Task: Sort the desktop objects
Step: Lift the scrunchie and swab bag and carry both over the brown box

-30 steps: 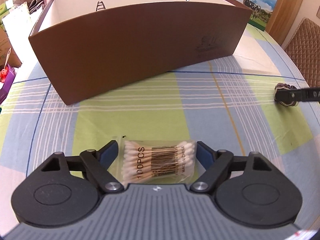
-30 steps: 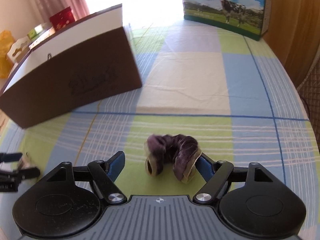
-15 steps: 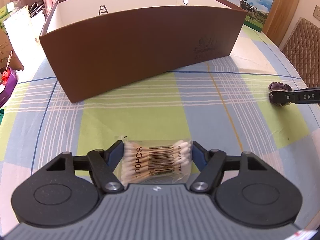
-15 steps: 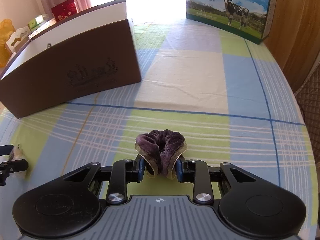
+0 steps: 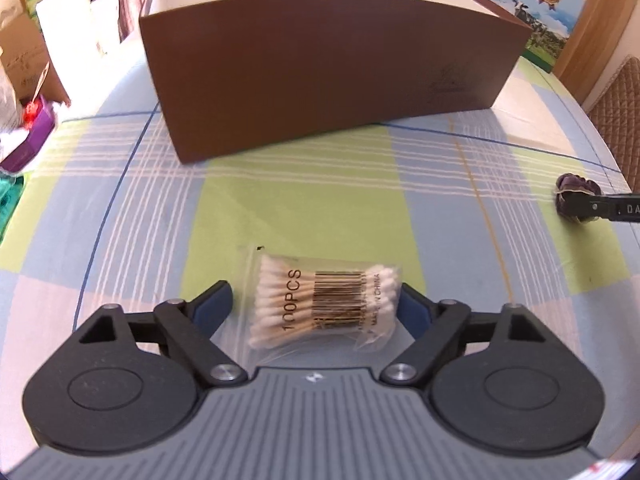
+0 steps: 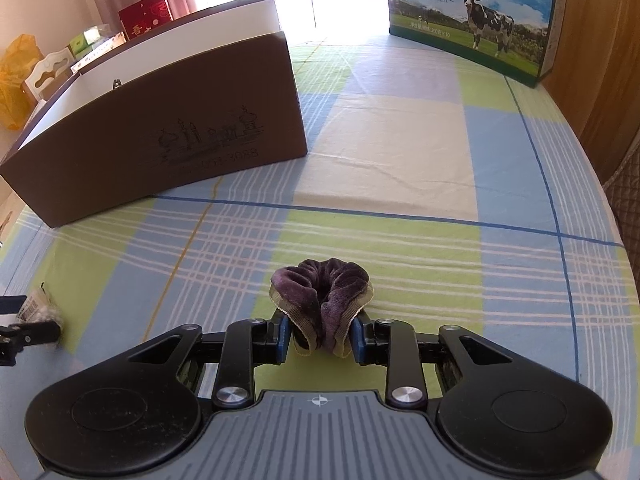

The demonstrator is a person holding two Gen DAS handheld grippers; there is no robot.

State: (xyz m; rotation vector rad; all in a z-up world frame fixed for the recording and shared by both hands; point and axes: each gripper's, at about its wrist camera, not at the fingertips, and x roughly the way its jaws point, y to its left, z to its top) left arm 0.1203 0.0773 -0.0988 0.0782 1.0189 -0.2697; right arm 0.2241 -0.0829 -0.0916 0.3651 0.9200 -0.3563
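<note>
A clear bag of cotton swabs (image 5: 324, 304) lies on the checked tablecloth between the fingers of my left gripper (image 5: 314, 304). Its jaws are opening: the left pad stands clear of the bag and the right pad is at the bag's edge. My right gripper (image 6: 320, 336) is shut on a purple velvet scrunchie (image 6: 320, 292), squeezed into a fold low over the cloth. A brown open box (image 5: 320, 72) with a white inside stands behind both. The left wrist view shows the scrunchie (image 5: 576, 196) at far right. The right wrist view shows the swab bag (image 6: 40, 308) at far left.
A milk carton (image 6: 468, 20) stands at the table's far edge, right of the brown box (image 6: 160, 140). A quilted chair back (image 5: 616, 120) is past the right table edge. Bags and boxes (image 5: 32, 80) crowd the floor to the left.
My right gripper has closed on the scrunchie and squeezed it narrow. My left gripper's jaws drew in against the swab bag, then spread apart again.
</note>
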